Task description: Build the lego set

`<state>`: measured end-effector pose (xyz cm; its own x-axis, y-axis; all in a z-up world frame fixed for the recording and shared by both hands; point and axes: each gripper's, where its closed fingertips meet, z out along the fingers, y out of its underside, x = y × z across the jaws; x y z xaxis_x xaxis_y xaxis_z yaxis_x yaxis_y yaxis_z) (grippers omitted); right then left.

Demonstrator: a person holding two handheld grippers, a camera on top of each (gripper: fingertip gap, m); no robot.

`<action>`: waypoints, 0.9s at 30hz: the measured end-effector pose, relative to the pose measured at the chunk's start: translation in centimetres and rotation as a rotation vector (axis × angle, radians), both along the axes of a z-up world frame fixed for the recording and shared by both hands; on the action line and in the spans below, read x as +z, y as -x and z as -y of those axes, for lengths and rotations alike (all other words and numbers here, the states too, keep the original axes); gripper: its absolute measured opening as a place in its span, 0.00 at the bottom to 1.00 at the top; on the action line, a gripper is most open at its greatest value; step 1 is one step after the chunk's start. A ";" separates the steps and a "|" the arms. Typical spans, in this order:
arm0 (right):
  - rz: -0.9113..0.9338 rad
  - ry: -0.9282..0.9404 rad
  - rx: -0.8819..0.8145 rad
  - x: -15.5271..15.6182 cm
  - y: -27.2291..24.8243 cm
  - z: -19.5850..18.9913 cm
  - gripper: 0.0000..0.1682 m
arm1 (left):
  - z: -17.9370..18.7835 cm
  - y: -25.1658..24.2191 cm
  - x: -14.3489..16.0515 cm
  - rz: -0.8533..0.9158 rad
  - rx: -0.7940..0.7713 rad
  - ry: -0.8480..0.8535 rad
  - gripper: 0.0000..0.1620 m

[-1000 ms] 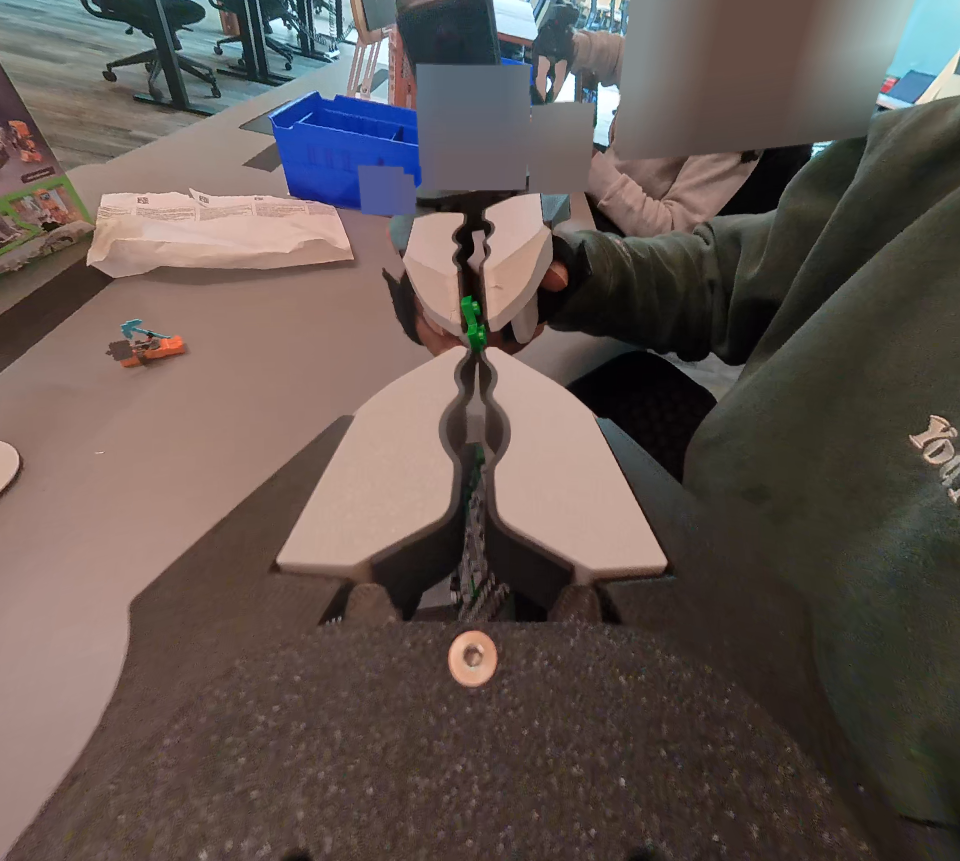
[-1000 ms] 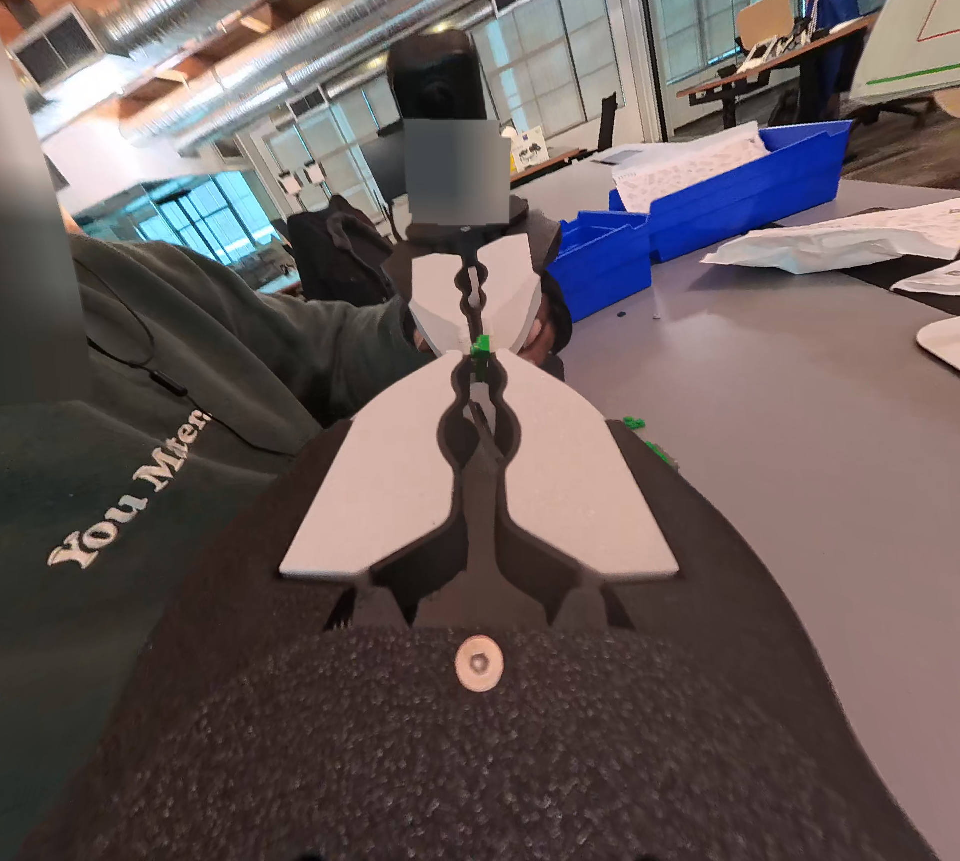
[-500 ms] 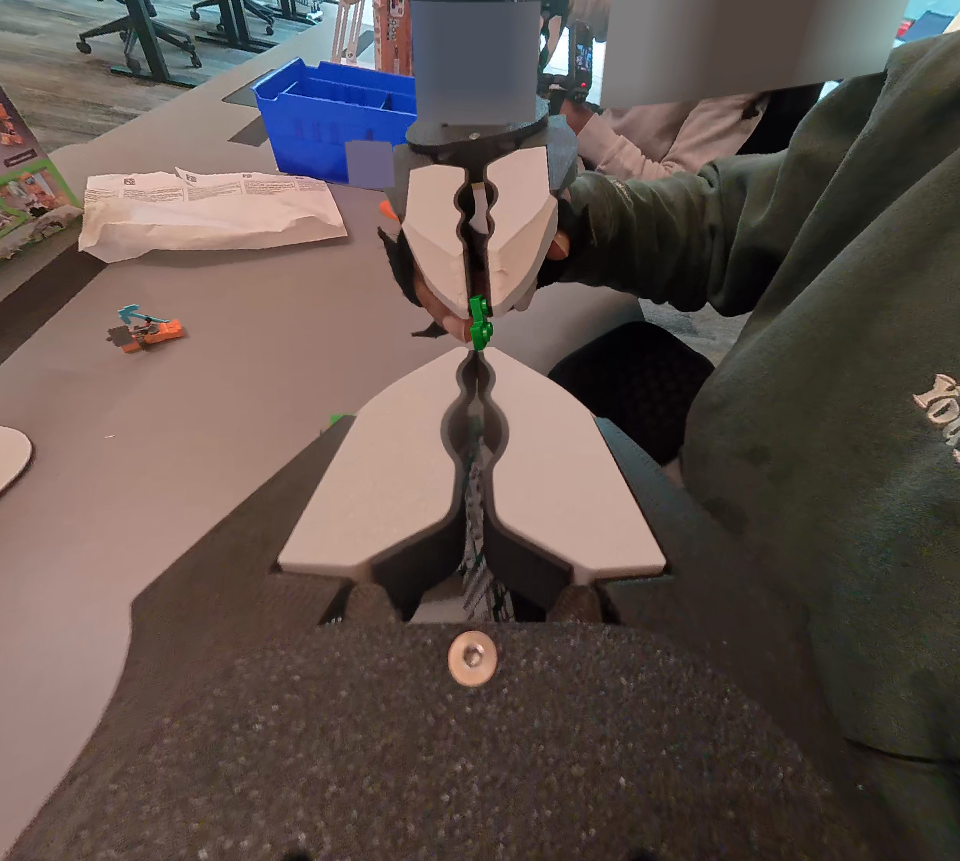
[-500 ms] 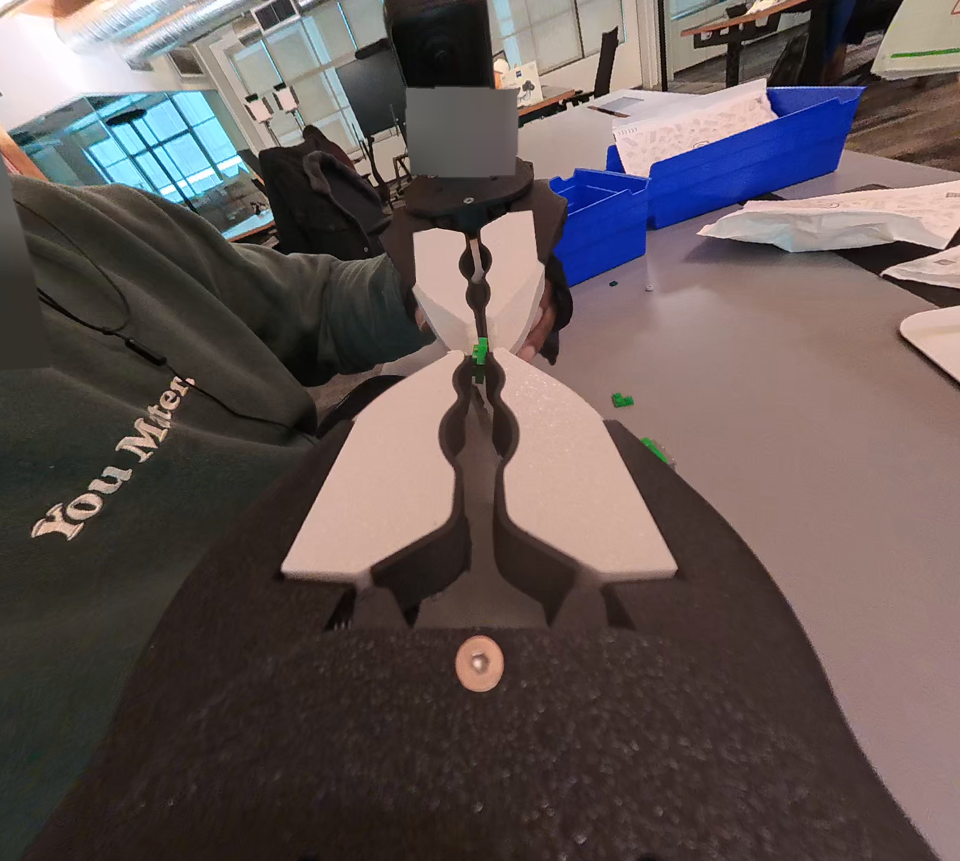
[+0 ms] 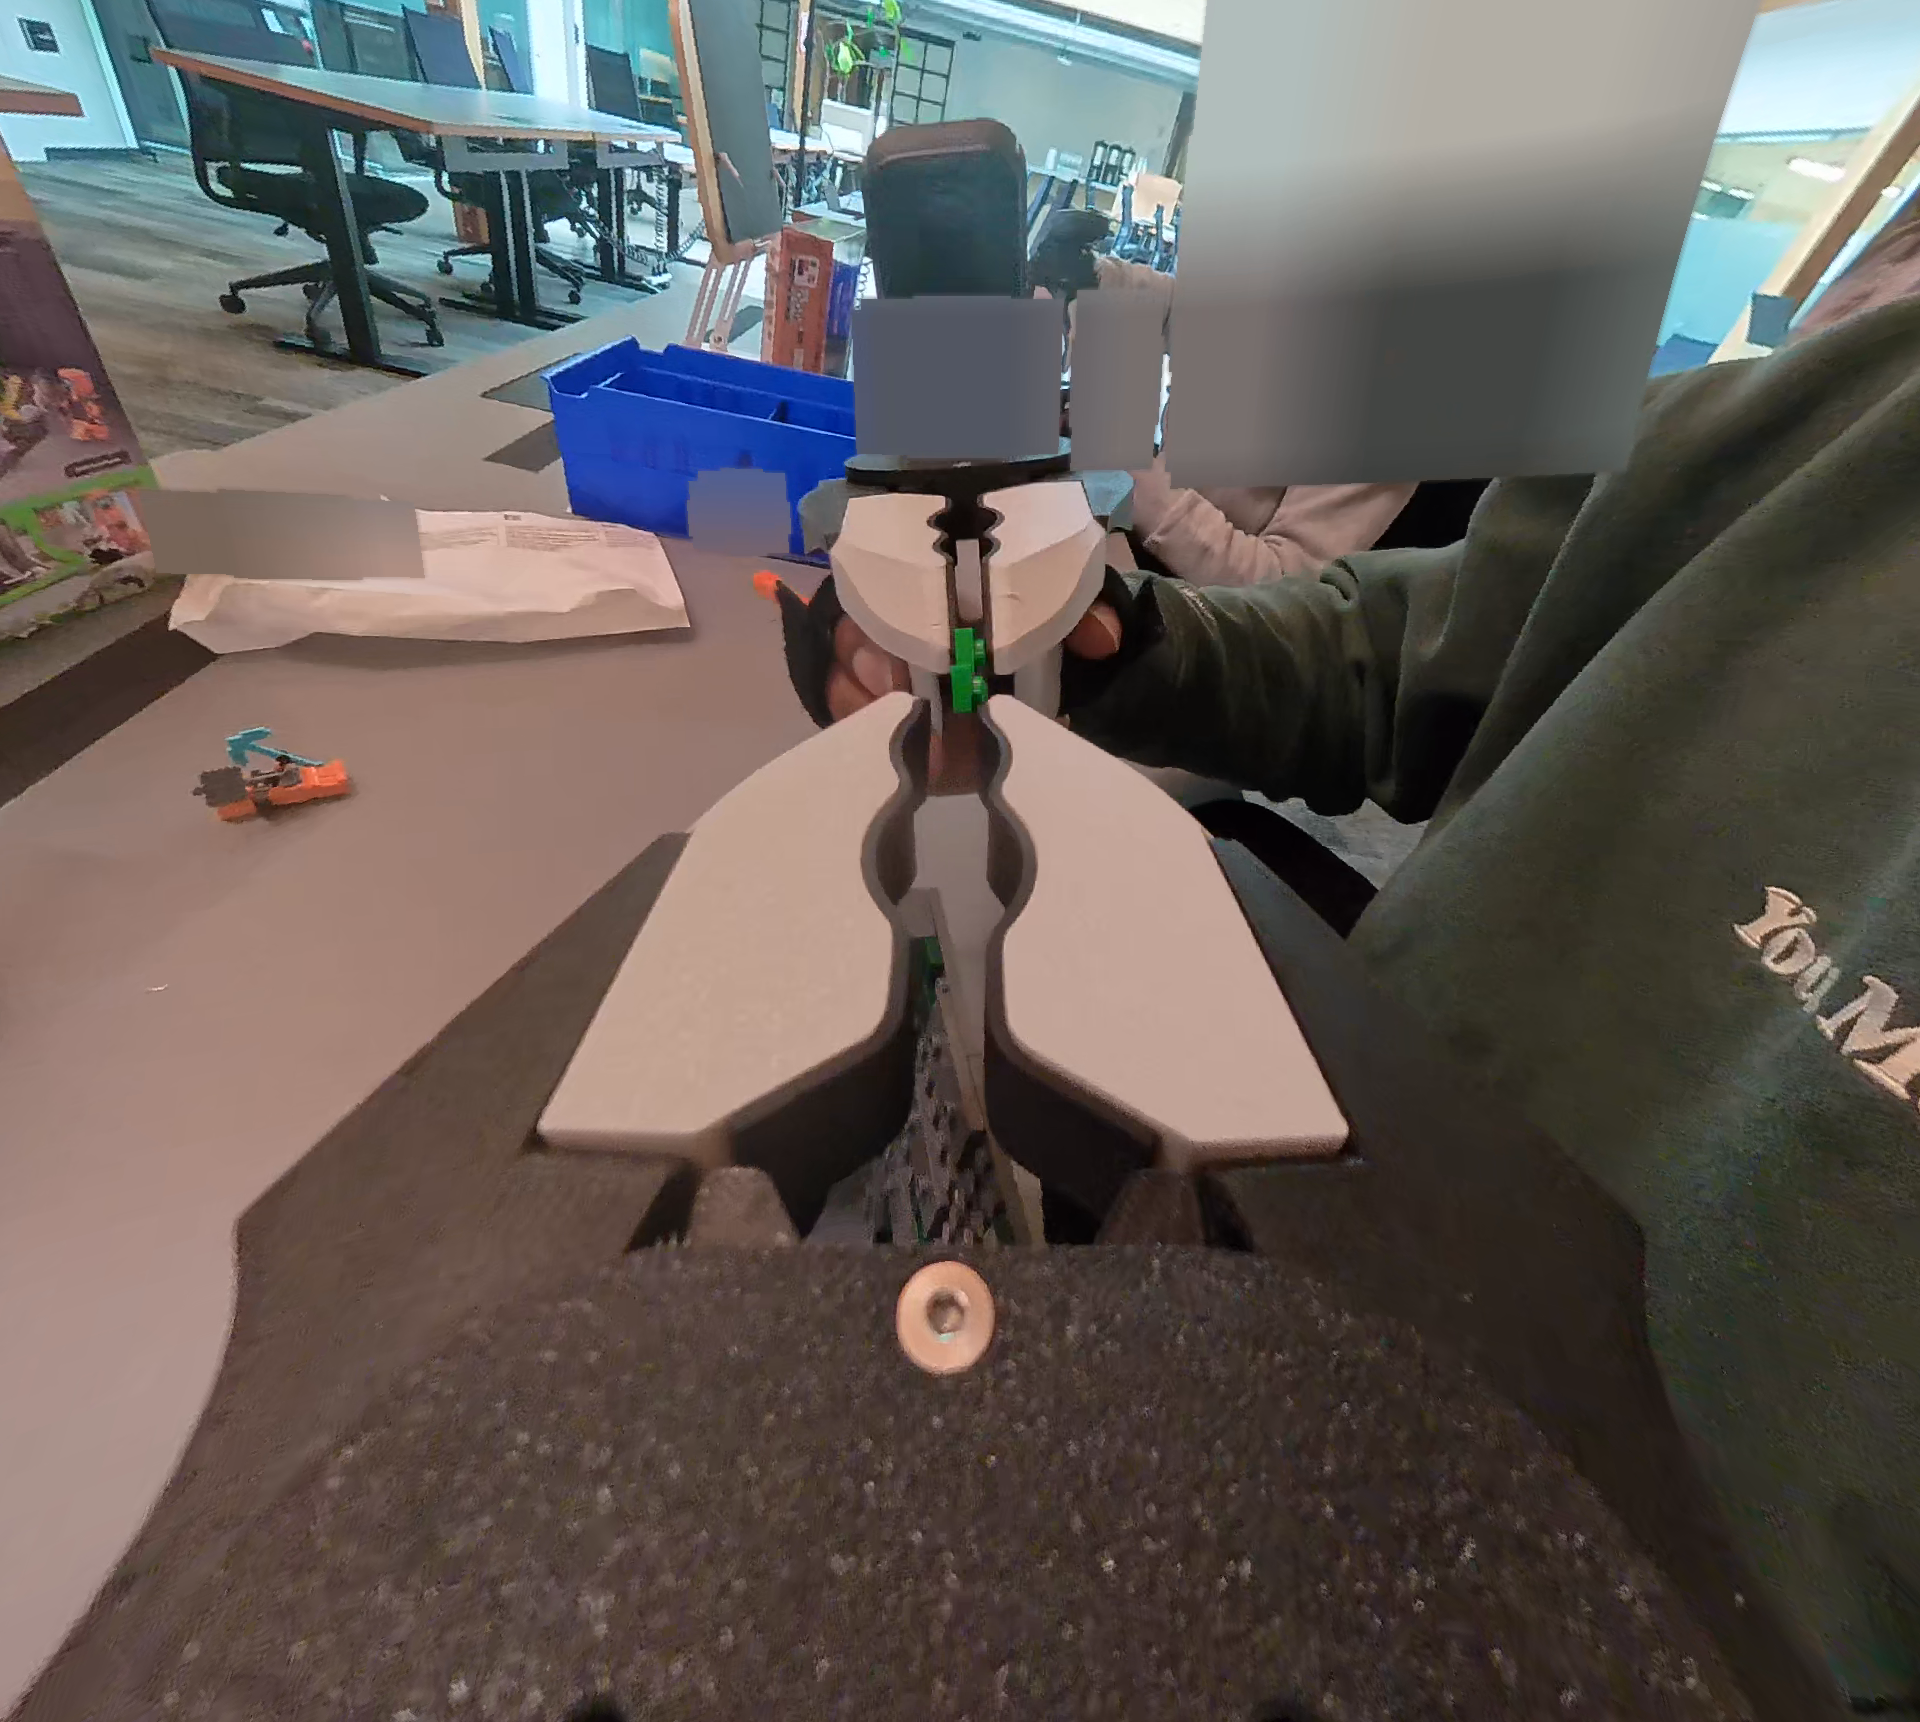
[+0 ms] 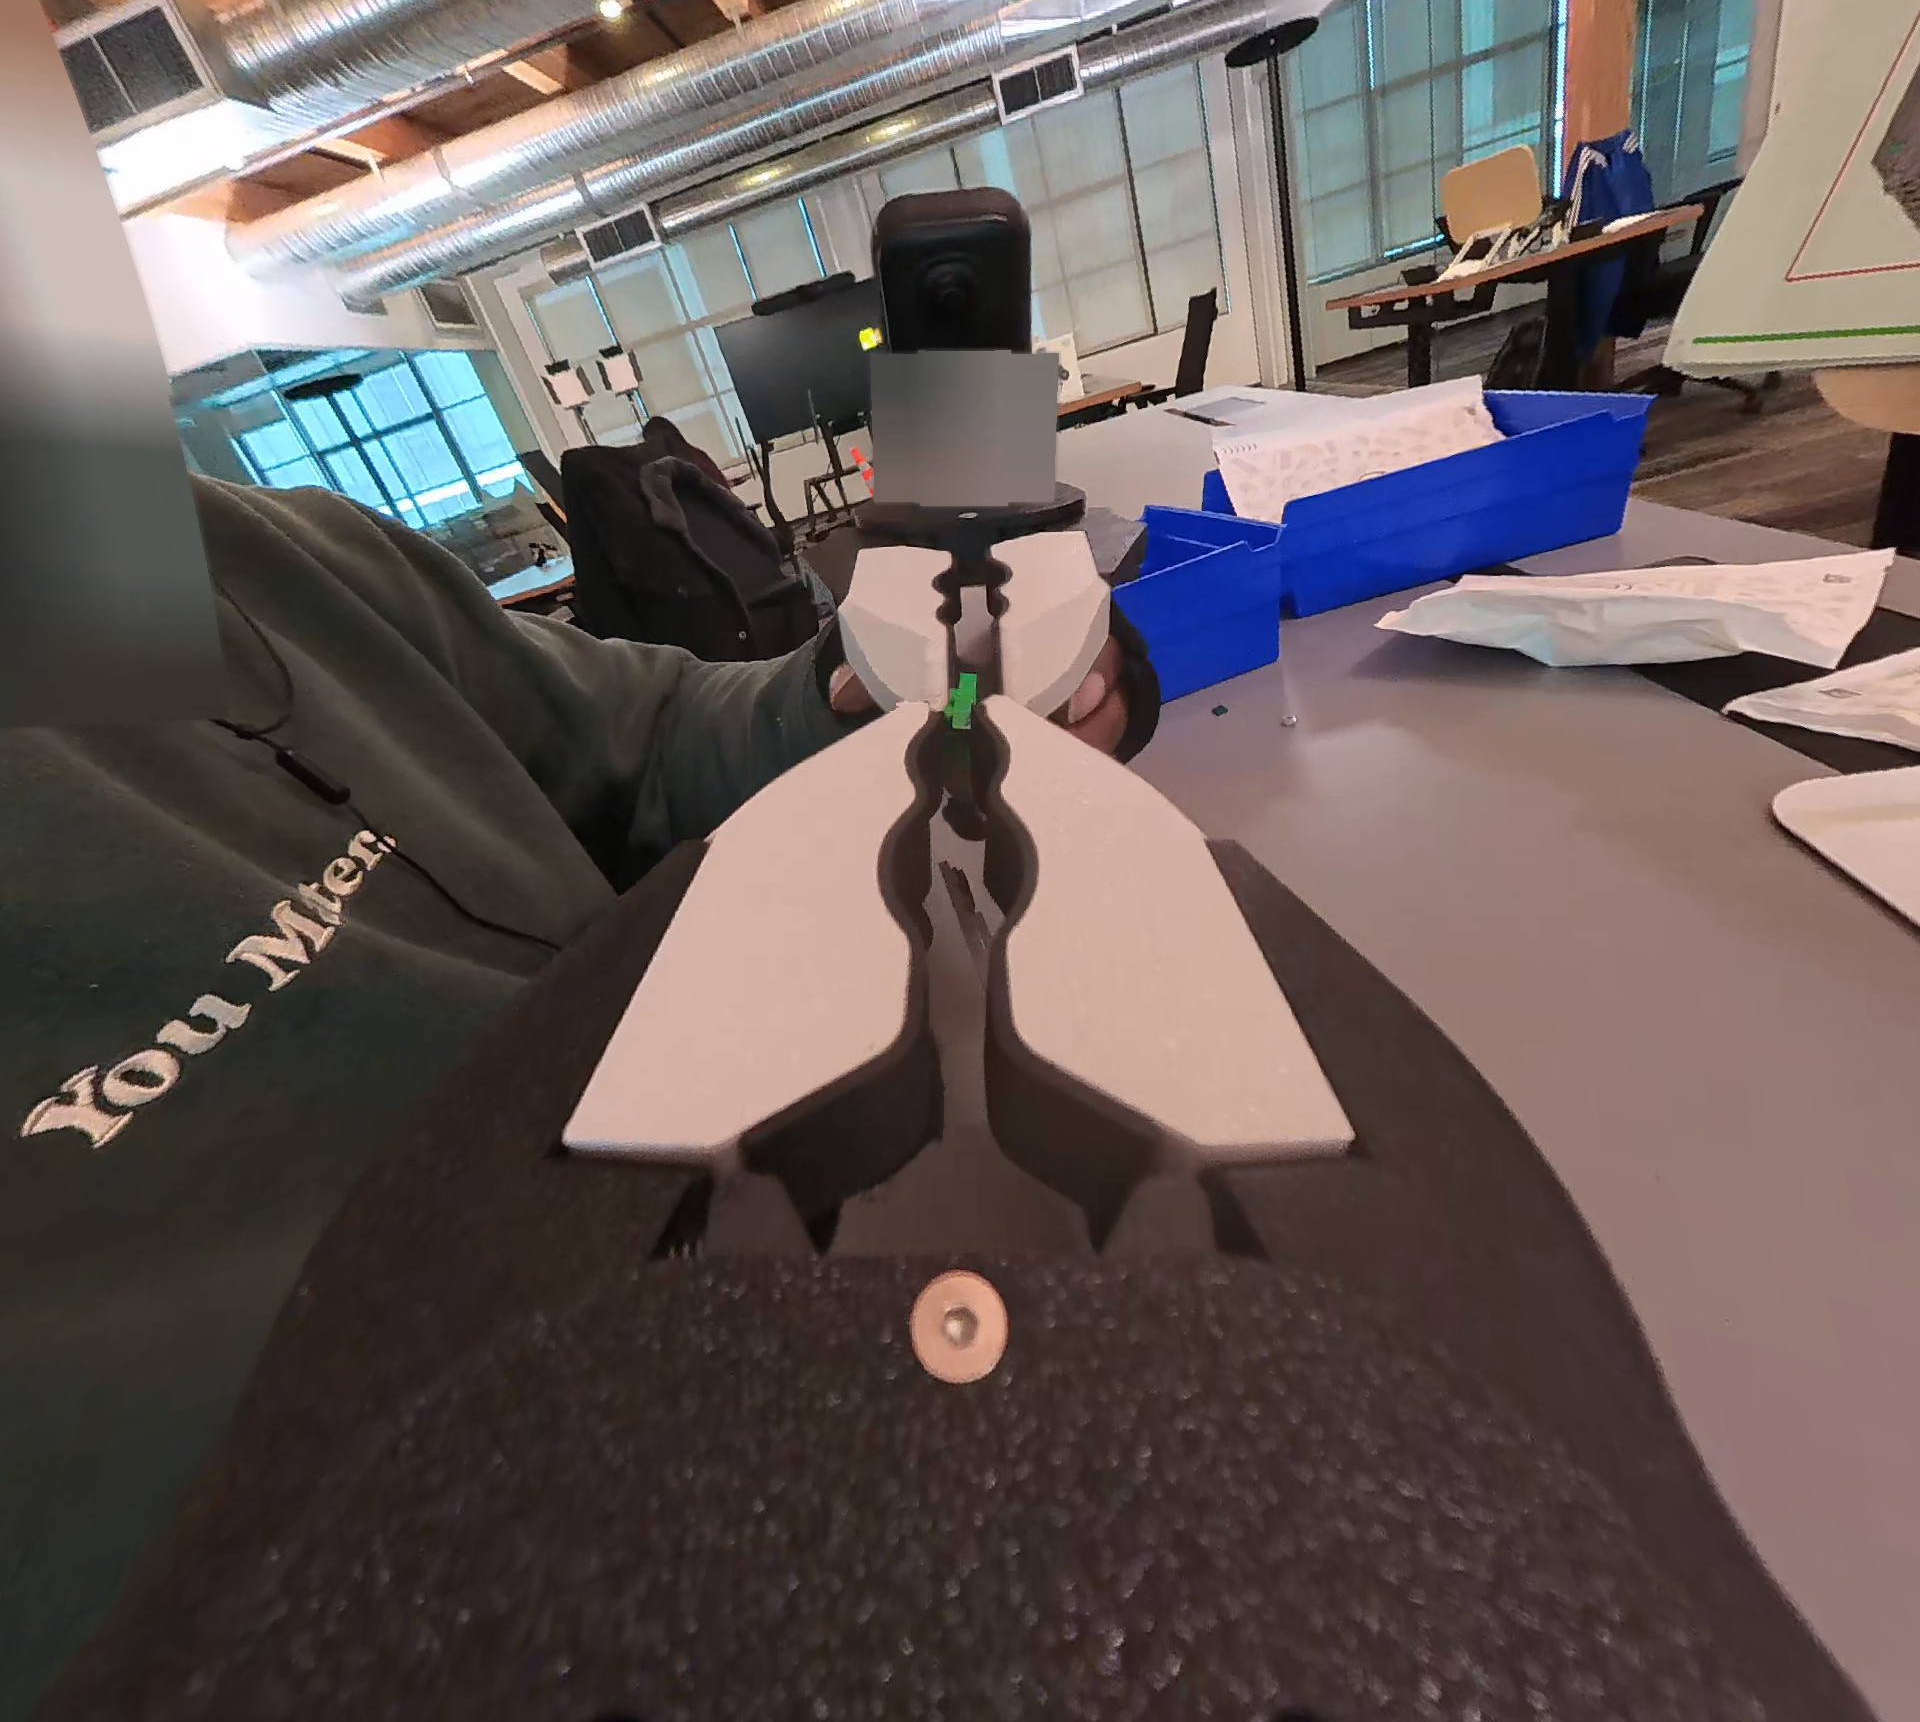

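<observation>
Plainly the build is at an early stage: the two grippers face each other nose to nose above the grey bench (image 5: 416, 893), held up in the air. The right gripper (image 5: 964, 685) has its jaws pinched on a small green lego piece (image 5: 966, 670), which sticks out at the tips. The left gripper (image 5: 948, 716) has its jaws nearly together, and a grey-and-green studded piece (image 5: 935, 1142) sits deep in its throat; whether it is truly clamped there I cannot tell. The green piece sits just at the left tips, so I judge a joining of the two parts is in hand. Little looks finished: one small orange-and-teal assembly (image 5: 275, 779) lies well apart on the bench, with a white paper bag (image 5: 447, 592) and a blue bin (image 5: 707, 425) beyond.
</observation>
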<state>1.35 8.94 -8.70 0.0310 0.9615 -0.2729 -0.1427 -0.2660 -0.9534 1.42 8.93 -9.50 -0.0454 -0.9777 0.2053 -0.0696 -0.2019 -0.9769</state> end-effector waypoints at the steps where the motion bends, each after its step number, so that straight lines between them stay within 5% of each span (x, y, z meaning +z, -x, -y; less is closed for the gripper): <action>1: -0.005 -0.001 -0.002 0.0 0.0 0.0 0.02 | 0.1 0.0 0.1 0.005 -0.007 0.005 0.04; 11: 0.006 -0.011 -0.014 -0.7 -0.2 0.2 0.03 | 0.4 -0.2 -0.4 -0.036 -0.029 0.010 0.02; 23: 0.316 -0.128 -0.001 -3.1 0.4 0.7 0.03 | 0.9 0.2 -2.6 -0.277 -0.084 -0.110 0.02; 27: 0.222 -0.098 -0.018 -2.2 0.4 0.6 0.03 | 0.8 0.2 -1.7 -0.217 -0.063 -0.125 0.02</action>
